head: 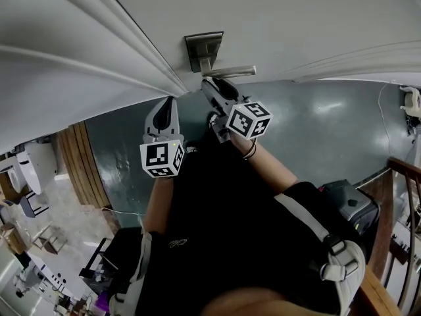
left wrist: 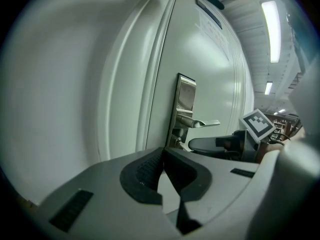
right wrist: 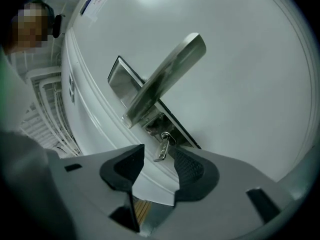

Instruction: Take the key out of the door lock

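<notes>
Head view: right gripper (head: 212, 87) is up at the handle (head: 227, 72); left gripper (head: 168, 107) sits lower, well apart from it.
Left gripper view: jaws pressed together, nothing between them.
Right gripper view: jaws spread; key (right wrist: 161, 148) is in the lock (right wrist: 163, 134) under the handle, just beyond the tips, ungripped.
Risk: pinching only the dangling end, or pulling askew, may slip off or bind the key.

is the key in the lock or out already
In the lock: the right gripper view shows the key hanging from it below the handle; the right gripper has its jaws open, not gripping it.
</notes>
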`<state>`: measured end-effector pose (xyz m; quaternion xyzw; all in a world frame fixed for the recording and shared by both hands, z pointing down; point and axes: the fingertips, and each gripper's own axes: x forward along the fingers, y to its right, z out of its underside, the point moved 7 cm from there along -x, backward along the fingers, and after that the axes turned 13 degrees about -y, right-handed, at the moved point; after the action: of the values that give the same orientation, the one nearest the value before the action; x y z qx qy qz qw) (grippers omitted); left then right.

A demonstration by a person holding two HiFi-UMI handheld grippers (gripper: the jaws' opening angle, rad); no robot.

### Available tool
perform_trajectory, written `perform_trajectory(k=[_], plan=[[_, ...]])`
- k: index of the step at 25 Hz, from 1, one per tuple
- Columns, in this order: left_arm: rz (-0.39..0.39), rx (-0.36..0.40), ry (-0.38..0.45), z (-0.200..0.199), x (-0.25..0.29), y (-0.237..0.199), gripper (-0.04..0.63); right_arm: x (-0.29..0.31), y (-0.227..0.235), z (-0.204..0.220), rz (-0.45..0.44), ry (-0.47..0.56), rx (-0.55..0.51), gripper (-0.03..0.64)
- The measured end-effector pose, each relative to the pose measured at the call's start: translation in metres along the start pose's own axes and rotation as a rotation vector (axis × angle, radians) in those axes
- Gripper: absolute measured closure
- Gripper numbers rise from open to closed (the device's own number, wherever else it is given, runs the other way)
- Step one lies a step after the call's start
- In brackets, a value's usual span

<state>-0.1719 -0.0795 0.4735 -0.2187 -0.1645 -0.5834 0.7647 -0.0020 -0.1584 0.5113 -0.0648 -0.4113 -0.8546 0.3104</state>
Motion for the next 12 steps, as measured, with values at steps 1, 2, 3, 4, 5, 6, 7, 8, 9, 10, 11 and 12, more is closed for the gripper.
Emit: perform_trajectory(k=[1,2,3,4,5,6,7,8,9,10,11,12], plan=[[-0.003,-0.001,-0.002,0.000,0.001,-0.001,0.571,0.003,0.001,-0.001,-0.007,0.000,0.011,0.426],[-0.006,-0.002,-0.005,-0.001,0.001,-0.002,0.571,0.005,0.001,-0.001,-0.016,0.000,0.029,0.426],[-0.009,-0.003,-0.008,-0.001,0.002,-0.002,0.571,0.008,0.002,-0.001,-0.029,0.001,0.056,0.426],[-0.012,-0.004,-0.010,-0.001,0.003,-0.003,0.571,0.011,0.004,-0.001,-0.046,0.003,0.091,0.426],[-0.014,-0.004,-0.011,-0.002,0.003,-0.003,0.571,0.013,0.006,-0.001,-0.062,0.007,0.132,0.426],[-0.016,-0.004,-0.012,-0.002,0.004,-0.003,0.571,0.016,0.009,-0.001,-0.077,0.013,0.173,0.426],[-0.018,-0.003,-0.012,-0.003,0.005,-0.004,0.572,0.018,0.012,-0.001,-0.091,0.020,0.214,0.426],[-0.019,-0.003,-0.012,-0.004,0.005,-0.004,0.571,0.020,0.015,0.000,-0.104,0.028,0.254,0.426],[-0.021,-0.004,-0.012,-0.004,0.006,-0.005,0.571,0.022,0.017,0.000,-0.118,0.038,0.292,0.426],[-0.022,-0.005,-0.012,-0.005,0.006,-0.006,0.571,0.024,0.018,0.000,-0.133,0.049,0.327,0.426],[-0.023,-0.007,-0.013,-0.004,0.006,-0.007,0.571,0.026,0.018,0.000,-0.145,0.060,0.356,0.428],[-0.025,-0.009,-0.014,-0.004,0.006,-0.009,0.571,0.028,0.018,0.000,-0.153,0.069,0.375,0.428]])
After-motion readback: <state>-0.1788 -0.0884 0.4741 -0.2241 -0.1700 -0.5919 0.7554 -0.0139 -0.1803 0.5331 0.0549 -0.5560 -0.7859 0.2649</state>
